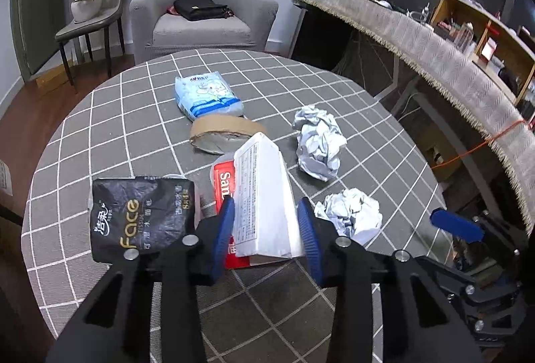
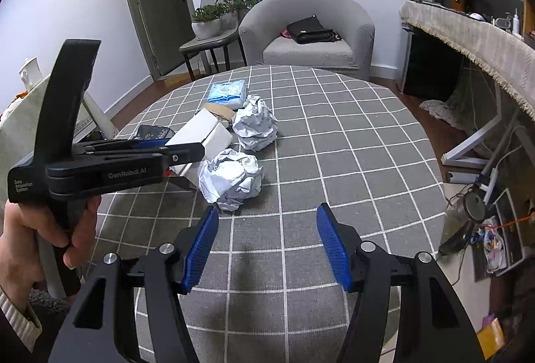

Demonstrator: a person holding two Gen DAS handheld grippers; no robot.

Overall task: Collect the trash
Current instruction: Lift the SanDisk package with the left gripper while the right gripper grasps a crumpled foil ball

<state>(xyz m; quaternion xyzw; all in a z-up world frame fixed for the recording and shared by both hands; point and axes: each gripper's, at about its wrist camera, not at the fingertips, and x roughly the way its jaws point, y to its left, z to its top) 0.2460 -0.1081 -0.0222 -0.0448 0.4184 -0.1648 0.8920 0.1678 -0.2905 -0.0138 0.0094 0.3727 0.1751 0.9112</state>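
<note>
Grey checked cloth covers the round table that we see from the left wrist, with an armchair behind it at twelve o'clock. We count the trash: a white carton with printed text lying over a red pack, a black tissue wrapper at nine o'clock of it, a flattened tape roll and a blue tissue pack towards twelve, and two crumpled paper balls, the farther one at two o'clock, the nearer at three. Our left gripper straddles the carton with its blue pads against or just beside the sides; we cannot tell whether they press.

From the right wrist, the same table fills the view. Our right gripper hangs with jaws half spread and nothing between them, the nearer paper ball at eleven o'clock. A hand holds the left gripper's body, which hides part of the carton.
</note>
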